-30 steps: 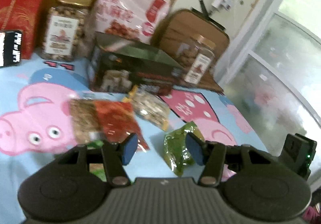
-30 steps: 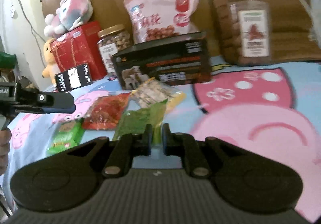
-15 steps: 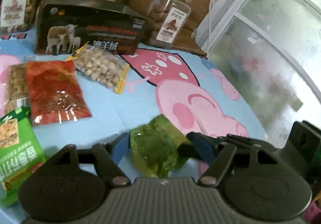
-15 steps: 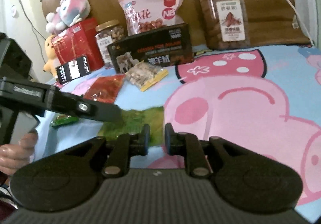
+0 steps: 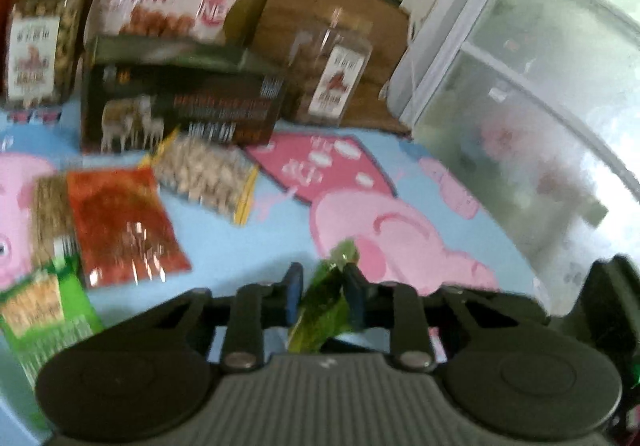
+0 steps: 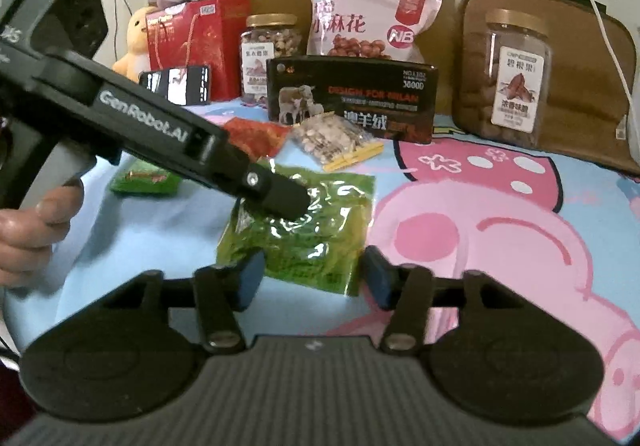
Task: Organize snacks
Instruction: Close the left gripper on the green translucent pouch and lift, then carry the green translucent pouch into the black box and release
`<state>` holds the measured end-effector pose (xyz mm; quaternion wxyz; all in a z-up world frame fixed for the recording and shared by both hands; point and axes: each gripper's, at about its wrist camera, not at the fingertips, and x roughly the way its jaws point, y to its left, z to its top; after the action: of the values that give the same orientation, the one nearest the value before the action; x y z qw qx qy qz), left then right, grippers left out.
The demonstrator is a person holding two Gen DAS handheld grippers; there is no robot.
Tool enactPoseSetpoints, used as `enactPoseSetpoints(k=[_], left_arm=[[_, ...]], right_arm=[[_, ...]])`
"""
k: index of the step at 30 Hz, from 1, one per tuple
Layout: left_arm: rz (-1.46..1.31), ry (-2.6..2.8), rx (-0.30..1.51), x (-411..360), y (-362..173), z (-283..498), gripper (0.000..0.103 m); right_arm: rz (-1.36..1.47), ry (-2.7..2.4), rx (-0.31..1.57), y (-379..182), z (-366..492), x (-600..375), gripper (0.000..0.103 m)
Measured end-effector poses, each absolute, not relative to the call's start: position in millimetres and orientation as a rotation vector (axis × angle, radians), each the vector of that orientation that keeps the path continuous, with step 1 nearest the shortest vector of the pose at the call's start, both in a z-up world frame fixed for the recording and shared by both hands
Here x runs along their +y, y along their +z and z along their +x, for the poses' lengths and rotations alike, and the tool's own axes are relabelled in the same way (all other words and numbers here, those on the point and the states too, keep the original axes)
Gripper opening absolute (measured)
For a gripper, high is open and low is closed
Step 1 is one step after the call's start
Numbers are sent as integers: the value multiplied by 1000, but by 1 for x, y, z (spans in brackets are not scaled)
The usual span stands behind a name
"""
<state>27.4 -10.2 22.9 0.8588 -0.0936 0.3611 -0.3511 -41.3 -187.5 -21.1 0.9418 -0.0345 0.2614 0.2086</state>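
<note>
The left gripper (image 5: 320,296) is clamping its fingers on the green packet (image 6: 304,230); the right gripper (image 6: 312,278), fingers spreading, is hovering just beside that packet; sorting is barely starting

The left gripper (image 5: 320,288) is clamped on the upper edge of the green packet (image 6: 304,234), its pads pressed against the foil, and is pointed downward toward the bed. It is carried by a hand (image 6: 30,230) seen at the left edge of the right wrist view. The right gripper (image 6: 312,276) is held low over the packet's near edge; its jaws are being opened, nothing gripped.
</note>
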Motion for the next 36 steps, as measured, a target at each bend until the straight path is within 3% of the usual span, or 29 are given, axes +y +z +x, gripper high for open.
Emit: enactPoseSetpoints(k=[2, 3, 11, 15, 18, 22, 25, 26, 33, 36], left_arm=[[-197, -741, 730, -7, 35, 31, 16], [-188, -734, 719, -7, 41, 34, 16], [-221, -670, 692, 10, 58, 82, 16], [-233, -628, 733, 18, 38, 98, 16], [-271, -597, 762, 29, 27, 108, 16], [-283, -587, 769, 34, 23, 111, 20], [-249, -593, 767, 28, 20, 108, 22], [-240, -601, 766, 26, 19, 107, 17], [-263, -665, 728, 30, 35, 94, 17], [-276, -682, 683, 36, 52, 92, 17]], right_arm=[[-72, 434, 510, -17, -40, -181, 30], [-80, 440, 484, -13, -38, -177, 2], [-86, 433, 388, 18, 14, -163, 3], [-28, 505, 460, 8, 25, -179, 11], [-48, 498, 524, -7, 29, -174, 35], [-68, 521, 580, -15, 35, -162, 39], [-109, 512, 568, -13, 40, -154, 52], [-121, 507, 568, -14, 42, -151, 52], [-142, 511, 574, -13, 55, -142, 58], [-107, 498, 506, -4, 49, -144, 50]])
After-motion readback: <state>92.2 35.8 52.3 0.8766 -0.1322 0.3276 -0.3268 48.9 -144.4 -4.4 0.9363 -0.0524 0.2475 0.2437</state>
